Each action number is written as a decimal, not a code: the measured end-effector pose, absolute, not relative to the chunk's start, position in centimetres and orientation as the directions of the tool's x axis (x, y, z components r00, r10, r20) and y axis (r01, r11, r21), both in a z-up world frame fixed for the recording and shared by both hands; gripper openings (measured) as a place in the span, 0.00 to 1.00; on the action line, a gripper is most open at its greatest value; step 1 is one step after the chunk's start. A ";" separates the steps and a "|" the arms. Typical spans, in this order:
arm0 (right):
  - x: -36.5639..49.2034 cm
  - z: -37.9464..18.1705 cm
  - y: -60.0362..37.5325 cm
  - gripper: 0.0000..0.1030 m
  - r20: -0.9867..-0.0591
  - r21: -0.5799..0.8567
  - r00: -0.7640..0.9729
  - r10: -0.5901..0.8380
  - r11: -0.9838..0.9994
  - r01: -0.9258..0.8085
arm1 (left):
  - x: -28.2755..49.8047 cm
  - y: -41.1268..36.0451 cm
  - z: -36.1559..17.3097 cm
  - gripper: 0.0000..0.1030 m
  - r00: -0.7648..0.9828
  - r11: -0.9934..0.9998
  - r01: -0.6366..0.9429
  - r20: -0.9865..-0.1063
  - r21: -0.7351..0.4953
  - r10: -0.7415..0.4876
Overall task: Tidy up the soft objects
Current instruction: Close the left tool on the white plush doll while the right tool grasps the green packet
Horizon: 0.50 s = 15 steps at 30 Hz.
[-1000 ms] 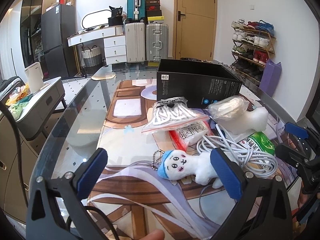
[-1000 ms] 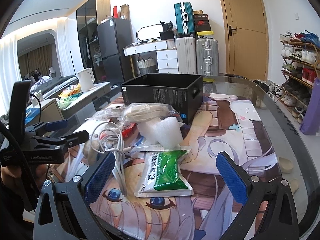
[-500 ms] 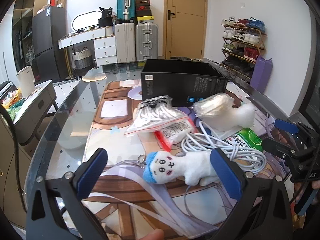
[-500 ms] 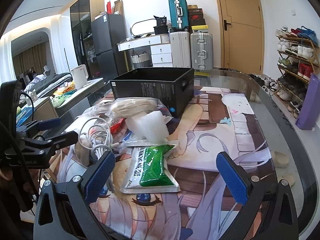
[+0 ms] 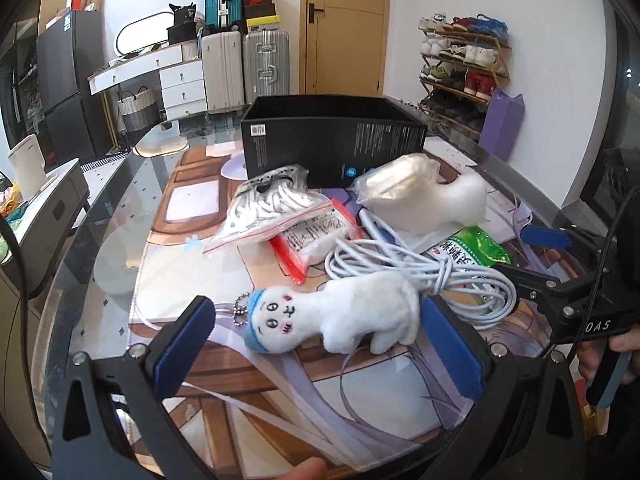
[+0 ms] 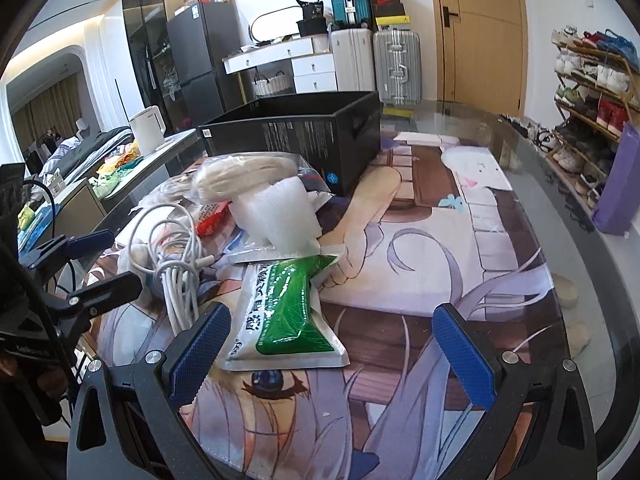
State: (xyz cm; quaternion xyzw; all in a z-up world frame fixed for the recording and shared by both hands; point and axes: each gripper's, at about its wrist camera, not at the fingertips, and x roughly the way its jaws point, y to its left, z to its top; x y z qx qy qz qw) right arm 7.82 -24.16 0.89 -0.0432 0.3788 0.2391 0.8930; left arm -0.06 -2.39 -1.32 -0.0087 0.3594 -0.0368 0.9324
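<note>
A white plush toy with a blue cap [image 5: 332, 316] lies on the printed mat, between the fingers of my open left gripper [image 5: 318, 344], not touched by either pad. Behind it lie a coiled white cable [image 5: 424, 276], a green-and-white pouch [image 5: 474, 250], a white foam piece [image 5: 444, 204], a bagged beige item [image 5: 396, 178], a red-edged packet [image 5: 316, 240] and a bag of white cords [image 5: 272, 208]. My right gripper [image 6: 332, 350] is open, with the green pouch [image 6: 284, 320] by its left finger. An open black box [image 6: 296, 136] stands behind the pile.
The glass table edge [image 6: 592, 280] curves along the right. The left gripper shows at the left of the right wrist view [image 6: 80, 268]; the right gripper shows at the right of the left wrist view [image 5: 560, 280]. Suitcases [image 5: 244, 64] and a shoe rack [image 5: 464, 64] stand far behind.
My left gripper has moved forward so the plush toy now sits between its fingers. My right gripper has moved closer to the green pouch. Both stay open.
</note>
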 end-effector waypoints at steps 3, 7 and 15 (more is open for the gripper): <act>8.3 0.7 -24.0 1.00 -0.707 0.088 0.594 0.383 0.882 -0.463 | 0.3 -2.3 -1.5 1.00 0.730 0.997 0.064 -0.679 -0.045 -0.077; 8.4 0.6 -23.7 1.00 -0.715 0.082 0.583 0.386 0.874 -0.478 | 0.8 -2.3 -1.6 1.00 0.722 0.997 0.061 -0.688 -0.043 -0.074; 8.5 0.4 -23.4 1.00 -0.721 0.072 0.574 0.388 0.866 -0.494 | 1.5 -2.0 -2.0 1.00 0.709 0.996 0.059 -0.699 -0.069 -0.090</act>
